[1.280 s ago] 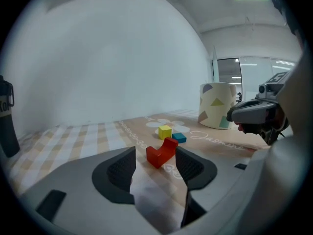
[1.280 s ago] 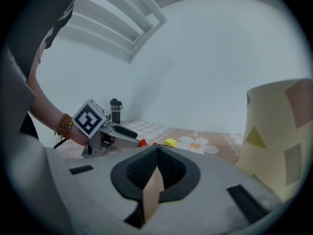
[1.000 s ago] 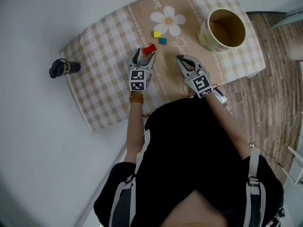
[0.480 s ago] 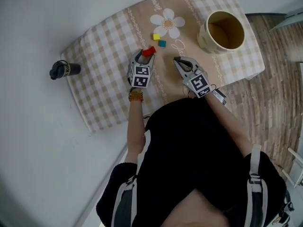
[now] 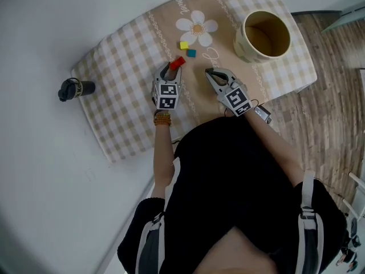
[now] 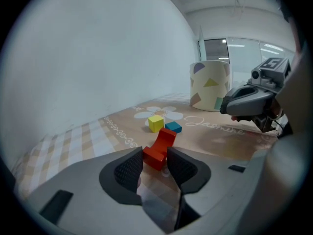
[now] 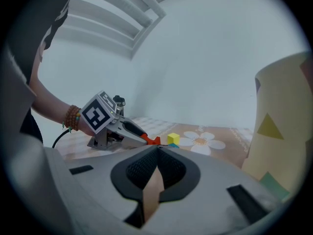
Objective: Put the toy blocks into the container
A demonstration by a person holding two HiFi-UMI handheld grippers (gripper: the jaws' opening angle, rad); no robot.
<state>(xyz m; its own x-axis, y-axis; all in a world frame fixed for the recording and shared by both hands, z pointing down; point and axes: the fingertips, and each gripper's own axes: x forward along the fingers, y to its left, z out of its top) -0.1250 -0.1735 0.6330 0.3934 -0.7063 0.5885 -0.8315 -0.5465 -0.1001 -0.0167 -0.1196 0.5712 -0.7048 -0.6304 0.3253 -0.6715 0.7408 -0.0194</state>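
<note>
A red arch-shaped block (image 5: 177, 63) (image 6: 159, 148) lies on the checked tablecloth (image 5: 125, 56). My left gripper (image 5: 172, 68) (image 6: 155, 160) is closing its jaws on the block's near end, with both pads against its sides. A yellow block (image 5: 183, 45) (image 6: 155, 123) and a teal block (image 5: 191, 53) (image 6: 173, 127) sit just beyond it, by the printed daisy. My right gripper (image 5: 209, 72) (image 7: 156, 151) rests shut and empty to the right of the red block. The cream container (image 5: 265, 36) (image 6: 209, 84) (image 7: 283, 121) stands open at the table's far right.
A dark bottle (image 5: 74, 88) lies on the white floor left of the table. Wooden flooring (image 5: 336, 113) runs along the right side. The person's body hides the table's near edge.
The left gripper moved forward around the red block and its jaws narrowed onto it. The right gripper stayed shut and shifted slightly.
</note>
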